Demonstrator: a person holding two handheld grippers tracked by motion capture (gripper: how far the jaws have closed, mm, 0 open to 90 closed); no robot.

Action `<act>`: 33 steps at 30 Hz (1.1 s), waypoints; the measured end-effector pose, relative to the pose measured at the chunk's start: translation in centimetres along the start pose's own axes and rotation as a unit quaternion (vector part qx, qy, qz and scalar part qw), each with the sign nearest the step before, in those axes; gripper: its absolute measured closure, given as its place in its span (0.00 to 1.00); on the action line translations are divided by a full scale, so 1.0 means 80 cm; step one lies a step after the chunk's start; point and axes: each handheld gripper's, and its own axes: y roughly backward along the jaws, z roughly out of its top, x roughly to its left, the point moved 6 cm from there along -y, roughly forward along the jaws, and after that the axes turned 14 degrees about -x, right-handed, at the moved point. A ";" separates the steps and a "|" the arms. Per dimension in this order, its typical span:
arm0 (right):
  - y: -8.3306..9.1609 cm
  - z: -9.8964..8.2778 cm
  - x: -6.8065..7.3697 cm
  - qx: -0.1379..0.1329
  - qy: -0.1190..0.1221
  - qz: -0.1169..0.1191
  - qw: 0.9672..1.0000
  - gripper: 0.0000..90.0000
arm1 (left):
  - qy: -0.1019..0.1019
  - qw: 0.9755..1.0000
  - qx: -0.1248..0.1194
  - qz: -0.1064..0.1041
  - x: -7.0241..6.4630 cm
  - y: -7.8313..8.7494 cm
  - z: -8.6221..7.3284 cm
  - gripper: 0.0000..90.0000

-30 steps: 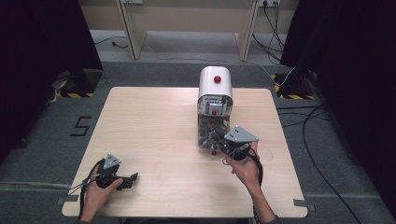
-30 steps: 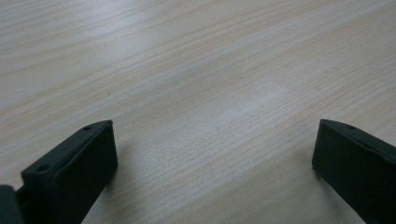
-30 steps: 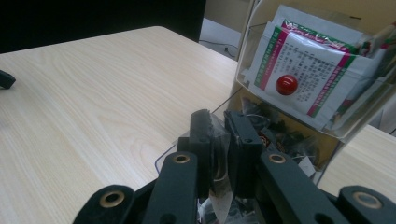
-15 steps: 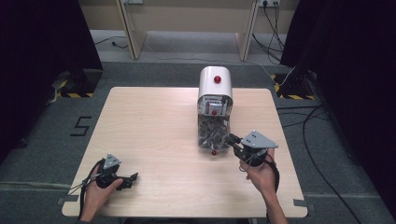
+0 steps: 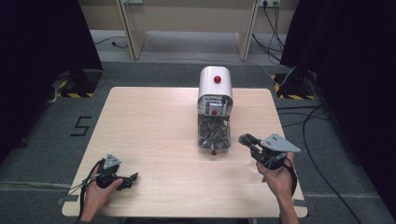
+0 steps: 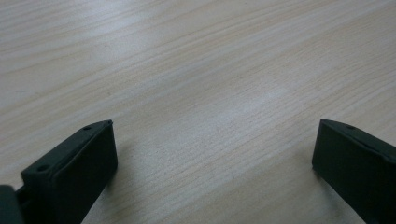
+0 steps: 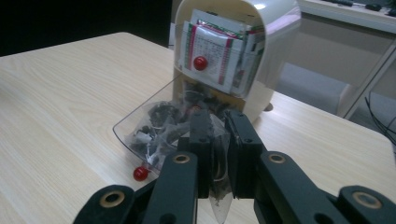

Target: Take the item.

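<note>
A white dispenser (image 5: 215,86) with a red knob stands at the table's back middle. Its clear drawer (image 5: 213,135) is pulled out toward me and holds several dark tea sachets (image 7: 161,119). A small red knob (image 7: 140,173) marks the drawer's front. My right gripper (image 5: 244,139) hovers just right of the drawer, pointing left. In the right gripper view its jaws (image 7: 219,126) are shut on a clear tea sachet (image 7: 219,191) that hangs down between them. My left gripper (image 5: 133,178) rests low at the table's front left, open, with bare wood between its fingers (image 6: 84,158).
The light wooden table (image 5: 154,121) has bare surface left of the dispenser. Cables (image 5: 322,121) lie on the grey floor to the right. Table legs (image 5: 128,28) and dark curtains stand behind.
My right gripper has drawn back from the drawer and moved right and toward the front, with a tea sachet in its jaws. The left gripper has stayed put.
</note>
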 end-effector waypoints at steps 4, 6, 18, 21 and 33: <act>0.013 -0.007 -0.009 0.006 -0.004 -0.010 1.000 0.92 | 0.000 1.000 0.000 0.000 0.000 0.000 0.000 0.00; 0.020 -0.012 -0.015 0.011 -0.007 -0.018 1.000 0.92 | 0.000 1.000 0.000 0.000 0.000 0.000 0.000 0.00; 0.044 -0.026 -0.031 0.021 -0.013 -0.036 0.999 0.91 | 0.000 1.000 0.000 0.000 0.000 0.000 0.000 0.00; 0.047 -0.030 -0.032 0.028 -0.013 -0.037 0.999 0.91 | 0.000 1.000 0.000 0.000 0.000 0.000 0.000 0.00; 0.050 -0.051 -0.038 0.049 -0.022 -0.038 0.998 0.91 | 0.000 1.000 0.000 0.000 0.000 0.000 0.000 0.00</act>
